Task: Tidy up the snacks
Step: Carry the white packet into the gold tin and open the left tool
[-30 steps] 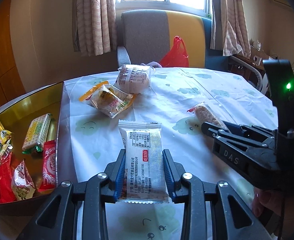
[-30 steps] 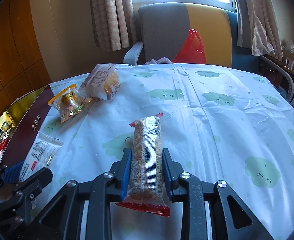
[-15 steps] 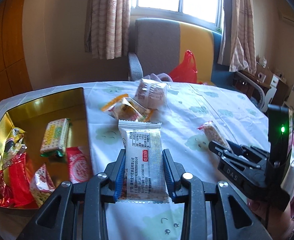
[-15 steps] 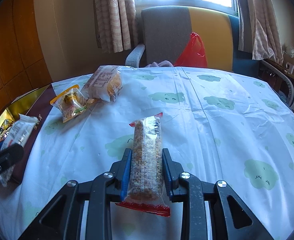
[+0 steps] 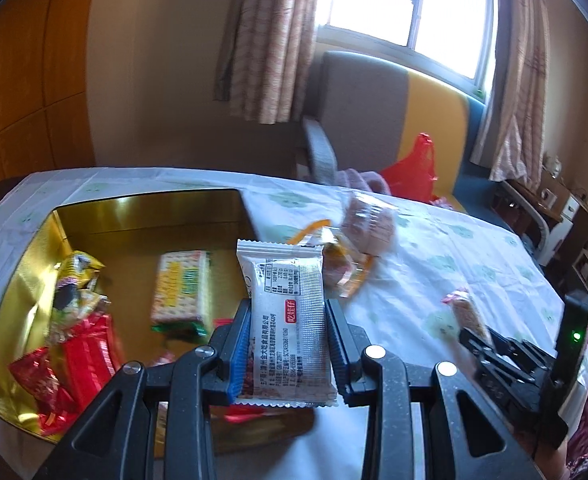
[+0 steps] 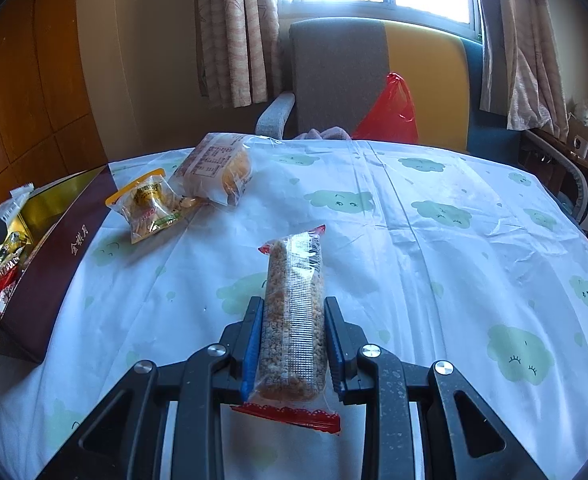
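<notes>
My left gripper (image 5: 288,344) is shut on a white snack packet (image 5: 286,312) and holds it above the right edge of the gold-lined box (image 5: 142,212). The box holds a green cracker pack (image 5: 182,284) and several red and gold wrapped snacks (image 5: 82,344). My right gripper (image 6: 292,344) is shut on a clear-wrapped grain bar (image 6: 294,312) above the tablecloth; it also shows in the left wrist view (image 5: 469,316). The box shows at the left of the right wrist view (image 6: 58,256).
On the tablecloth (image 6: 433,264) lie an orange-edged snack bag (image 6: 150,208) and a wrapped cake pack (image 6: 218,168), both just right of the box. A grey and yellow chair (image 6: 373,80) with a red plastic bag (image 6: 389,112) stands behind the table.
My left gripper has lifted the white packet off the table and carried it left, over the edge of the gold box. My right gripper has held still with the grain bar.
</notes>
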The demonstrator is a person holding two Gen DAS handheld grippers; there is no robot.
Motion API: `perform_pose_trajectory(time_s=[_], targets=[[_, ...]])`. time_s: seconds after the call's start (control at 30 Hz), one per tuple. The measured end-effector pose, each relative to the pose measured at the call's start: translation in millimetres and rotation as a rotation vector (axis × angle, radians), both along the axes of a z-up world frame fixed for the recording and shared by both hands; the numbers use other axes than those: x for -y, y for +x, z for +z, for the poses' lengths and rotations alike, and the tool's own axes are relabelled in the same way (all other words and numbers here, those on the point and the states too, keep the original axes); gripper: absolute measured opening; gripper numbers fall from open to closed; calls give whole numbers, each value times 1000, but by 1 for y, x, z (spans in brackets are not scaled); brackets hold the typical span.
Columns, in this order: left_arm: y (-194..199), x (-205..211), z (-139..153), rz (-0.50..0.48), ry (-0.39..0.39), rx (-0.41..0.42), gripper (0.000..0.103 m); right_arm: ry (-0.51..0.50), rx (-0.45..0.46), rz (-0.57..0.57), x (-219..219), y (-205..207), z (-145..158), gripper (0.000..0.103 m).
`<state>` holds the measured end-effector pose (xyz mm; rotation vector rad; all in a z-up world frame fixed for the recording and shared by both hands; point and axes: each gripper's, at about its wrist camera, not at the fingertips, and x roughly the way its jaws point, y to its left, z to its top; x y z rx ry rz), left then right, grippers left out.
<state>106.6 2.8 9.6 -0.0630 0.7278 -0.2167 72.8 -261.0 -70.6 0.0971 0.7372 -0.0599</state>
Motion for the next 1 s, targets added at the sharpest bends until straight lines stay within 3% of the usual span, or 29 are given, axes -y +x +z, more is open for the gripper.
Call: perform_pose_trajectory(time_s=[0.5,0.63,0.83,1.0], targets=[[43,-72,-25,141,-25,-138,35,-41,-2,20,-4,1,0,29],[60,-85,-37,157,-42,-211,35,-40,-6,20,-4,1,-1,29],[86,-112,-51,200,-126,-315,35,-41,-9,20,-4,2,-1,29],[94,-128,-55,258,-126,-352,38,-39,-13,20,-4,3,-2,29]])
